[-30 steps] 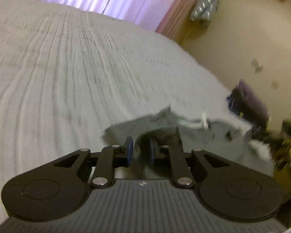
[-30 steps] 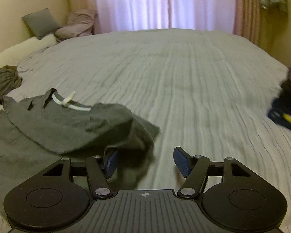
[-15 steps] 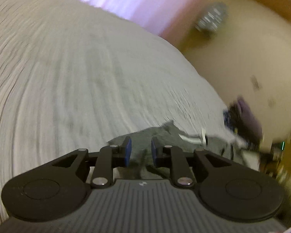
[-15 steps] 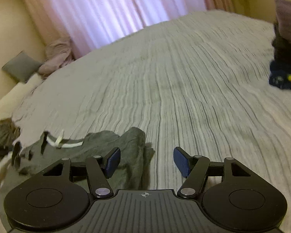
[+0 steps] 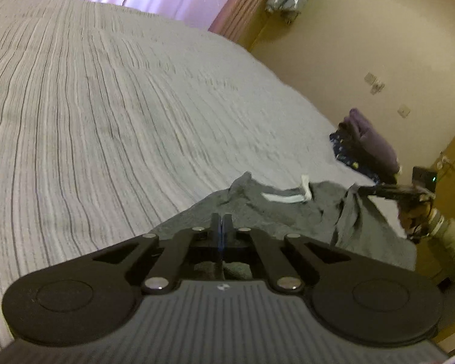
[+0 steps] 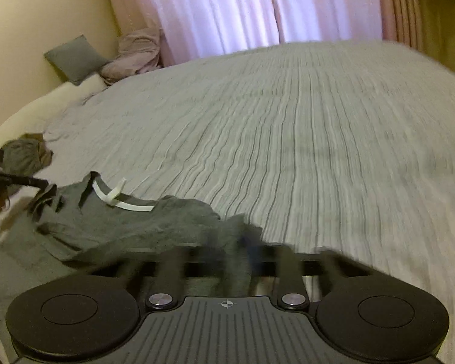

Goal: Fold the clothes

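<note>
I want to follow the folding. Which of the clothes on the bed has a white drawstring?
The grey garment nearest the grippers; its white drawstring shows. The stacked dark clothes show none.

Black two-finger left gripper (image 5: 222, 223) with ribbed grey housing, round side discs, silver pivot screws. Blue-edged finger pads. Same build on right gripper (image 6: 248, 242), fingers blurred.

The grey shorts (image 5: 288, 209) lie crumpled at the near edge of the bed. The cloth is bunched in soft folds, not flat. A white cord (image 5: 283, 197) lies across the top part, with one end sticking up. In the right wrist view, the shorts (image 6: 121, 221) sit at about 8 o'clock, and the cord (image 6: 118, 200) runs across their top edge.
</note>
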Motion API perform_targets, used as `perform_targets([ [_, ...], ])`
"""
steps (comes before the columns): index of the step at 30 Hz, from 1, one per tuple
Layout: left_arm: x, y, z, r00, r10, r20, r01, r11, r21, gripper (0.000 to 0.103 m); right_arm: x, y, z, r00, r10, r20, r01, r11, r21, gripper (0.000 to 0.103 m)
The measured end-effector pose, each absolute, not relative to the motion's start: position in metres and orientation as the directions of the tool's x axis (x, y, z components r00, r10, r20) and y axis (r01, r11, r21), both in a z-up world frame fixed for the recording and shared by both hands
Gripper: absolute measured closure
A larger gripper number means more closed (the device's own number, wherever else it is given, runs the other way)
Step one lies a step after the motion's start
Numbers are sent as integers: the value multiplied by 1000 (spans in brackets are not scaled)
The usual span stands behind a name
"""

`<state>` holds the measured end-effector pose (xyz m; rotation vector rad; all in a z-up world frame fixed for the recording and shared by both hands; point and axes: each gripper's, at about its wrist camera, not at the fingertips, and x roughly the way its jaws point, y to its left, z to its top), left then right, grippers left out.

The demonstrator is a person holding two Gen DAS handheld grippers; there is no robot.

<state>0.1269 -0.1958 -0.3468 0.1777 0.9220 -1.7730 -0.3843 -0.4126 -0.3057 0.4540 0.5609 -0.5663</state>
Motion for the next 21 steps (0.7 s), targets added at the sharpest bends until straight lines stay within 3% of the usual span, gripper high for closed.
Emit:
perform_targets([
  [2,130,-190,-344,-398,-773,-494,855,-118,-505,103,-382,-415,-308,713,-366,-598,605,752,261,102],
  [7,157,-185,-356,-306,-826,-473,765,82,-638,103,-398,-419,-299,750,-431,-502,632,690,353,102],
  [11,161,-190,-377,-240,-788,-567,748,222,-625,103,-382,-433,-316,637,-436,-636,733,599,323,102],
  [14,161,-186,-380,-269,-800,-537,713,210,-669,101,-384,-438,-324,636,-438,-636,752,539,380,102],
  [17,164,-187,-379,-283,-811,-512,680,207,-704,81,-394,-444,-326,686,-411,-600,720,503,478,102],
  [21,163,-198,-381,-278,-787,-550,696,229,-680,78,-401,-448,-325,712,-405,-573,698,495,517,100],
])
